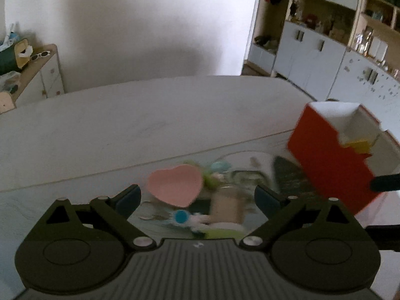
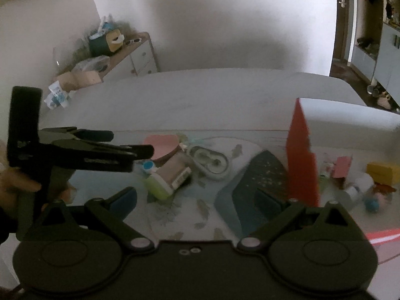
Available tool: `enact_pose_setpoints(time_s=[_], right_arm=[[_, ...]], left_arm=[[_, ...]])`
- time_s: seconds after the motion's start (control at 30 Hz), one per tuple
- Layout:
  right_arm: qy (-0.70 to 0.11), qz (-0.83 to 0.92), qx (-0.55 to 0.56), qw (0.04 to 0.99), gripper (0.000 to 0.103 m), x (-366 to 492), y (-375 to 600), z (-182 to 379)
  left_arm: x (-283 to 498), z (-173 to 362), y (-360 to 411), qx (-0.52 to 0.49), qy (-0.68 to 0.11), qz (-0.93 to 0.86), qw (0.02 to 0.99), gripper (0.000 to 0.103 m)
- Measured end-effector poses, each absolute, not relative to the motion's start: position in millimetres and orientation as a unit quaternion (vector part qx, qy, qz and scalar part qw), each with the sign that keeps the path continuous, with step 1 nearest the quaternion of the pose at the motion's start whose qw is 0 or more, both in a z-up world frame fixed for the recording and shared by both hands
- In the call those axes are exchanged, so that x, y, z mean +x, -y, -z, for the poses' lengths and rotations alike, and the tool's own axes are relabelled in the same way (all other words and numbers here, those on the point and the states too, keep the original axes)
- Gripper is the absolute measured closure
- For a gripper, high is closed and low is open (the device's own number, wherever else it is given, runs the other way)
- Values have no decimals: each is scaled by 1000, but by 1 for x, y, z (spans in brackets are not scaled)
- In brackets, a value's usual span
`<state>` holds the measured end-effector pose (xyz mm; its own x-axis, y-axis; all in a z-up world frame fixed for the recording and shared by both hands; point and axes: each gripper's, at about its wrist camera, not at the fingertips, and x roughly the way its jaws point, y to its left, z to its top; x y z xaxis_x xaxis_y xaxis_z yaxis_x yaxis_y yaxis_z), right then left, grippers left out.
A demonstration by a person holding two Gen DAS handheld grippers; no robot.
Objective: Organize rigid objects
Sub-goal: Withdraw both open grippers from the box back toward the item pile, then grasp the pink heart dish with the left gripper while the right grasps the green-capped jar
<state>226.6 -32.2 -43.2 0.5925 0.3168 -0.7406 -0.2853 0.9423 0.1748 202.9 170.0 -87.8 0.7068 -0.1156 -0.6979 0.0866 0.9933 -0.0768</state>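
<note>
A red open box (image 1: 332,160) with a white inside stands tilted at the right in the left wrist view; in the right wrist view its red wall (image 2: 301,160) rises right by my right finger. My left gripper (image 1: 197,197) is open above a pile: a pink heart-shaped dish (image 1: 175,185), a beige bottle (image 1: 227,207) and a blue-capped item (image 1: 181,216). My right gripper (image 2: 197,200) is open over a patterned mat (image 2: 200,212). The left gripper also shows at the left in the right wrist view (image 2: 120,147).
A white oval case (image 2: 210,161), a green-and-beige package (image 2: 167,177) and a dark cloth (image 2: 260,172) lie on the mat. Small items with a yellow box (image 2: 382,172) sit at the right. A wooden cabinet (image 2: 135,55) stands behind the table.
</note>
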Motion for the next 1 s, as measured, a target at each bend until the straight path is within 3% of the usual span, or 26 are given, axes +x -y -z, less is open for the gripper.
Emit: enact_pose_setpoints(time_s=[0.6, 1.0], right_arm=[[-483, -179, -4, 857, 6, 278, -32, 85], [-490, -165, 0, 856, 17, 294, -46, 106]], left_arm=[[253, 142, -179, 31, -399, 51, 915, 5], [267, 152, -178, 31, -406, 63, 911, 5]])
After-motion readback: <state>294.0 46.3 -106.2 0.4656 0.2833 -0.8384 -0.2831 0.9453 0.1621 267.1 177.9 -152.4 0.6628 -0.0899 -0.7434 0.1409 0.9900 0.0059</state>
